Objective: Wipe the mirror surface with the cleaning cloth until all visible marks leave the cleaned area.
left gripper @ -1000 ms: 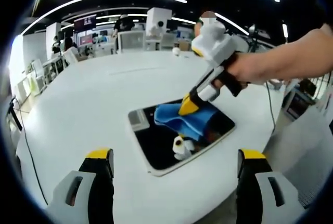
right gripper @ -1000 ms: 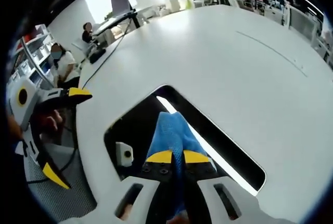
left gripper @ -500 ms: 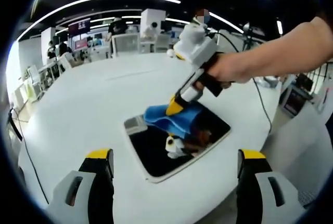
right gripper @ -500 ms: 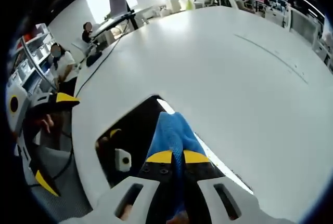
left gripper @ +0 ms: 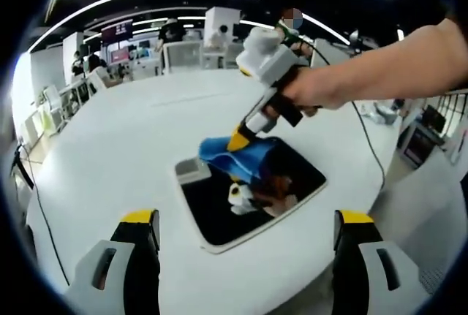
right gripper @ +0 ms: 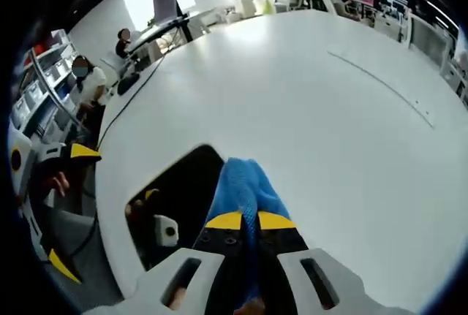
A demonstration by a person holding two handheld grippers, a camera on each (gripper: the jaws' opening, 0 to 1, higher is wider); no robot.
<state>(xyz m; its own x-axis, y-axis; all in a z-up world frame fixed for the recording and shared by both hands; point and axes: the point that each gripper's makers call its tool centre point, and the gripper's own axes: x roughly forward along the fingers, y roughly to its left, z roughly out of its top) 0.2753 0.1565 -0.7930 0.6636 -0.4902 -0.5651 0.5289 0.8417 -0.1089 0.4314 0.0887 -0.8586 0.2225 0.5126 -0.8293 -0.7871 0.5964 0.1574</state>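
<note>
A dark rectangular mirror (left gripper: 213,216) with a pale rim lies flat on the big white table (left gripper: 117,147). On its far left part rests a bunched blue cleaning cloth (left gripper: 245,158). A hand holds my right gripper (left gripper: 240,140), which comes in from the right and is shut on the cloth's top. In the right gripper view the yellow-tipped jaws of the right gripper (right gripper: 242,221) pinch the blue cloth (right gripper: 241,183) at the edge of the mirror (right gripper: 179,187). My left gripper (left gripper: 246,219) hovers near the table's front edge, jaws wide apart and holding nothing. The left gripper (right gripper: 69,209) also appears at the left of that view.
The round white table (right gripper: 344,110) spreads wide around the mirror. A black cable (left gripper: 29,183) hangs at its left edge. Desks, monitors and seated people (right gripper: 84,85) stand beyond the table.
The right gripper has dragged the blue cloth across the mirror toward its far left end. The left gripper has stayed open in about the same place.
</note>
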